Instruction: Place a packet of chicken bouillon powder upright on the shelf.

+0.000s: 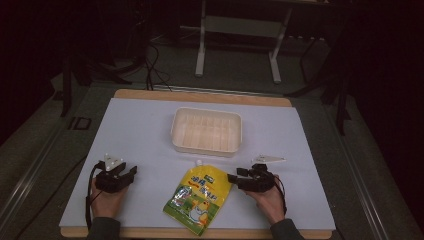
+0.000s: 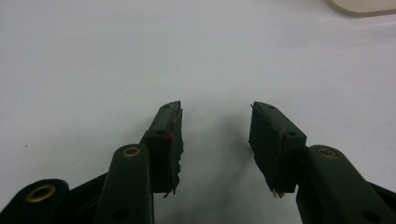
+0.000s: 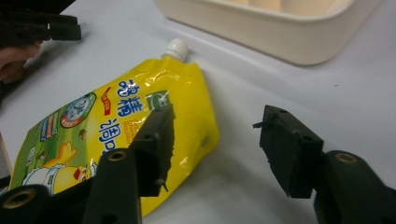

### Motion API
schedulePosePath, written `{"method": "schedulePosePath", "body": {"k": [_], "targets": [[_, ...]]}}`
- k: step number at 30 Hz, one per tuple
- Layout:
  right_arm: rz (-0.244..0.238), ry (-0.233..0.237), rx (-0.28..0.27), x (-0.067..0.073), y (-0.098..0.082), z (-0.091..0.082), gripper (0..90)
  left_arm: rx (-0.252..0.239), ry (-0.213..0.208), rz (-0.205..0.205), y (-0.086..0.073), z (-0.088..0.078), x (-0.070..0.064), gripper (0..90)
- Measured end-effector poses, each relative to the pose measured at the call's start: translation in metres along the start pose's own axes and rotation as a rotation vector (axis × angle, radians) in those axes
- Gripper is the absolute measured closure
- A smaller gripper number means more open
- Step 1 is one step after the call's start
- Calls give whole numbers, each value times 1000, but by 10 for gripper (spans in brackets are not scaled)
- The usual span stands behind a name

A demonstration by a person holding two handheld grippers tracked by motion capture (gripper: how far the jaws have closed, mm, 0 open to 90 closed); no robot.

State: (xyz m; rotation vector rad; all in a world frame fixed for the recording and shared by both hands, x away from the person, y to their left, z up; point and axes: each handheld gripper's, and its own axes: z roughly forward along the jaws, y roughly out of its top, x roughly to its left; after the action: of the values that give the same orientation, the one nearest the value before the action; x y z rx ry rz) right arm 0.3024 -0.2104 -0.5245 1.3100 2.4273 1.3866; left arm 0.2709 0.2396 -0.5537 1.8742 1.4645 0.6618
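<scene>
A yellow spouted pouch lies flat on the white tabletop, toward the near edge, between the two hands. From the pouch, the right hand-held gripper sits at about 2 o'clock, its tips just beside the pouch's upper right corner; I cannot tell whether they touch it. In the right gripper view that gripper has its jaws spread wide with nothing between them, and the pouch lies behind and beside its left jaw, white cap pointing away. The left hand-held gripper rests at about 9 o'clock from the pouch, well apart from it; in its own view the left gripper is also spread, with bare tabletop between the jaws. A cream ribbed tray stands at 12 o'clock from the pouch, close to the cap. In the left gripper view the tray shows as a sliver cut off at the top right. The pouch's printed lettering is too small to read from above, and the room beyond the tabletop is dark
</scene>
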Motion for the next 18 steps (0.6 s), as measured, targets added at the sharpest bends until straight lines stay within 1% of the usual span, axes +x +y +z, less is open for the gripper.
{"method": "schedulePosePath", "body": {"k": [5, 12, 17, 18], "targets": [[-15, 25, 27, 5, -1, 10, 422, 2, 1, 6, 0, 0, 0, 541], [-13, 38, 61, 6, -5, 23, 424, 5, 0, 9, 0, 0, -1, 540], [-3, 60, 81, 7, -6, 31, 438, 5, 0, 9, 0, 0, -1, 539], [-9, 65, 83, 8, -6, 33, 443, 6, 0, 10, 0, 0, -1, 539]]}}
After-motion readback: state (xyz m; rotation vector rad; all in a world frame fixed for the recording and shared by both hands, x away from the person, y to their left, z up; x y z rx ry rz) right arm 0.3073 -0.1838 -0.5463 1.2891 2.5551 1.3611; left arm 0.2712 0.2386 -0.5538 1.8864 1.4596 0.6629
